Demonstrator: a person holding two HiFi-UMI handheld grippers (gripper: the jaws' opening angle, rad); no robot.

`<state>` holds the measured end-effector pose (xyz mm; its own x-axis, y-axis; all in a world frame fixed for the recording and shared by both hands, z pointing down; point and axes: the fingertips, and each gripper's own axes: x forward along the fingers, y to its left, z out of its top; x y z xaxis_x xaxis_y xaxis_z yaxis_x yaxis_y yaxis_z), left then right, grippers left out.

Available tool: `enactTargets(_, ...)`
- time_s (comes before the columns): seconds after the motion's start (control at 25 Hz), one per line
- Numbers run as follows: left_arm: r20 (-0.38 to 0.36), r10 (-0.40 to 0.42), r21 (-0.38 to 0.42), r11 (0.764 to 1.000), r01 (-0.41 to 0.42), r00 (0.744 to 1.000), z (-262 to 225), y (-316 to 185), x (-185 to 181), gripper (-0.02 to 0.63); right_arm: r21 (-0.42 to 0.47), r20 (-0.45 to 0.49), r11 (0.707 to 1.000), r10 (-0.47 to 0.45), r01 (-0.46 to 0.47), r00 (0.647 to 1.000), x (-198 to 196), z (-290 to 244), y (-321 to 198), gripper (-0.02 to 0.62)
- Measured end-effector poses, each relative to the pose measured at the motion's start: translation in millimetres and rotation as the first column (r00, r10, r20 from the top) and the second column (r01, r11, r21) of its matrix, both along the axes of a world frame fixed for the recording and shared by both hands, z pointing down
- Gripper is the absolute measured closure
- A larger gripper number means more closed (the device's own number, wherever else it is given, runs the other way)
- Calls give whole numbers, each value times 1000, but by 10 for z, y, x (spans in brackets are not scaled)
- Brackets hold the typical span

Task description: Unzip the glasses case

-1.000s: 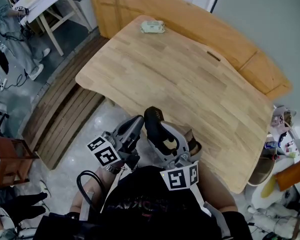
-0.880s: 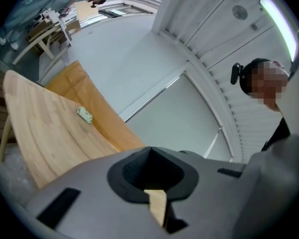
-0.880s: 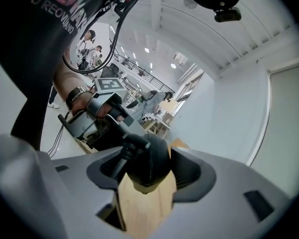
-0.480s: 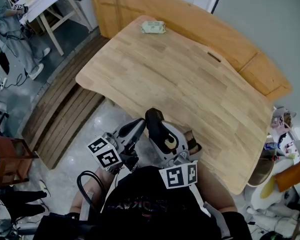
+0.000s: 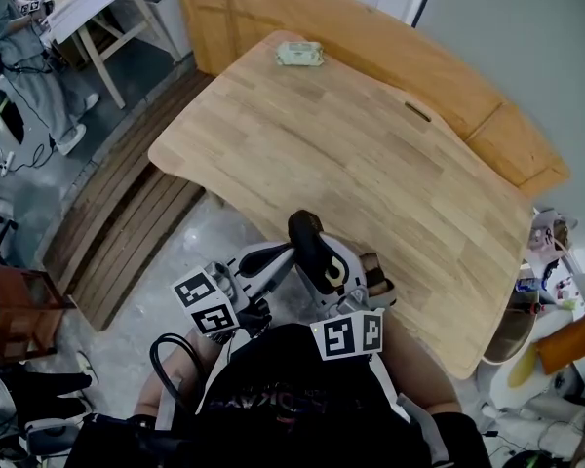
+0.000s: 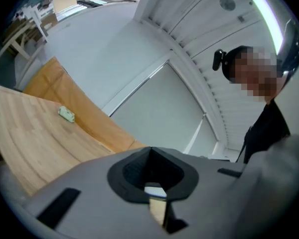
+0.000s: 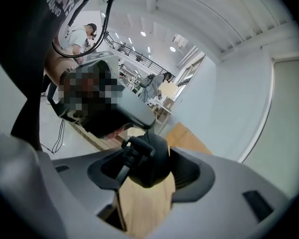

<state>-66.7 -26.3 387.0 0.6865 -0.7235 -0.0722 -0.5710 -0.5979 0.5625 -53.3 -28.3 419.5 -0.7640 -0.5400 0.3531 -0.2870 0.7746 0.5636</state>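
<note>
1. Head view: my right gripper (image 5: 322, 264) grasps the glasses case (image 5: 305, 234) and holds it clear of the table (image 5: 351, 144), near its front edge. A slack grip would probably drop it to the floor. My left gripper (image 5: 279, 254) sits just beside it.
2. Left gripper view: jaws clenched, with nothing between them. They must part before taking the pull.
3. Right gripper view: the zipper pull (image 7: 131, 156) is small. A hard tug could twist the case out of the pads.

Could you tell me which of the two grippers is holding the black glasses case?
The right gripper: the case sits gripped between its spread jaws. The left gripper has its jaws shut together, with no case between them.
</note>
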Motion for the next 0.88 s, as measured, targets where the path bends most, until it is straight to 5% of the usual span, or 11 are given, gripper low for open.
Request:
enactTargets(0.24, -82, 65, 2, 998, -65, 995, -62, 82, 173, 594, -9, 8, 1000, 5, -5, 1000, -23, 20, -12, 330)
enactTargets(0.56, -12, 123, 36, 992, -122, 992, -109, 166, 259, 592, -13, 13, 1000, -9, 9, 1000, -48, 13, 56, 330)
enactTargets(0.88, -172, 115, 27, 993, -112, 978, -200, 163, 152, 594, 55, 72, 998, -5, 1, 997, -53, -124, 80, 322)
